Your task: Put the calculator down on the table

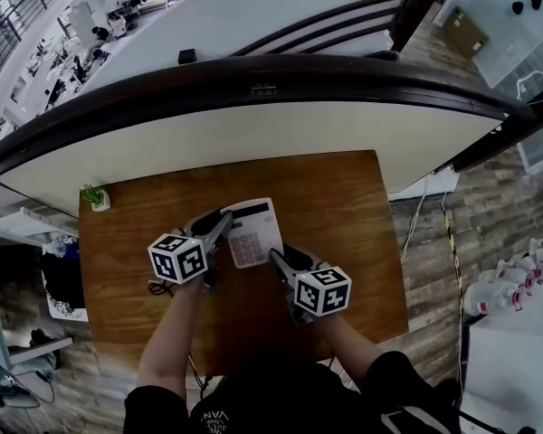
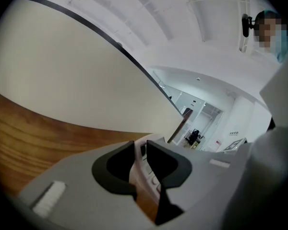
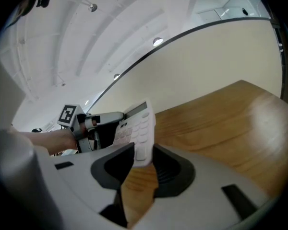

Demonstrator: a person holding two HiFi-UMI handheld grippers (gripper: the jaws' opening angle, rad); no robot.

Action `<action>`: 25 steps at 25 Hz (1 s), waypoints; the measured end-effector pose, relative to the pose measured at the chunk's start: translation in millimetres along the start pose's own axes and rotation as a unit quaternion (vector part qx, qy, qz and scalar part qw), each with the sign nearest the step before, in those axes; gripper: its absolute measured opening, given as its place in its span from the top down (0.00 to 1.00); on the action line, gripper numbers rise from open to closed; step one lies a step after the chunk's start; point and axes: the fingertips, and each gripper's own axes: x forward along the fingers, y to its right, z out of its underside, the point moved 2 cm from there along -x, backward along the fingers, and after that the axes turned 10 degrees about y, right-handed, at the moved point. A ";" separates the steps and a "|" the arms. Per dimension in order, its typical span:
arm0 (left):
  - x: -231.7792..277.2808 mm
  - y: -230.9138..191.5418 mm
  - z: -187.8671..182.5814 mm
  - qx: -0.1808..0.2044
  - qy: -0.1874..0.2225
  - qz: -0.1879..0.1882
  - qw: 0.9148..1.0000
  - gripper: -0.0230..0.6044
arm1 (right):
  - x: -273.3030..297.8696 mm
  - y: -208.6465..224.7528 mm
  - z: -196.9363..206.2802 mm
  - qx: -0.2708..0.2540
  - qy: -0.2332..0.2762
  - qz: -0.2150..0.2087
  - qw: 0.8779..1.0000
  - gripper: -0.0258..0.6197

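We list, from the left of the frame: one small potted plant [image 1: 95,197] at the upper left corner of the bench [image 1: 344,215]

Centre-left: left claw [image 1: 224,226], pinching the left edge of the calculator [image 1: 252,229]

Centre: one calculator, keys up and tilted, carried between both claws over the middle of the bench. We judge it not yet lying flat

Centre-right: right claw [image 1: 276,257], pinching its near corner

Step in hand, as we read it: lowering. The next move calls for both claws to sink together, then spread

Tally: two claws, one calculator, one plant, one bench
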 end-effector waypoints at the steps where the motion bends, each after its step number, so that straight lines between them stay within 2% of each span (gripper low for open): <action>1: 4.9 -3.2 -2.2 0.002 0.001 -0.002 1.000 0.85 | 4.6 3.4 -3.3 -0.001 0.001 0.000 1.000 0.77; 11: 44.4 -39.5 -12.3 0.036 -0.009 -0.021 0.999 0.84 | 48.5 27.5 -18.6 -0.022 -0.002 0.014 1.000 0.77; 25: 83.2 -88.4 -9.8 0.088 -0.024 -0.053 0.994 0.82 | 100.9 50.8 -15.1 -0.049 -0.020 0.037 0.998 0.77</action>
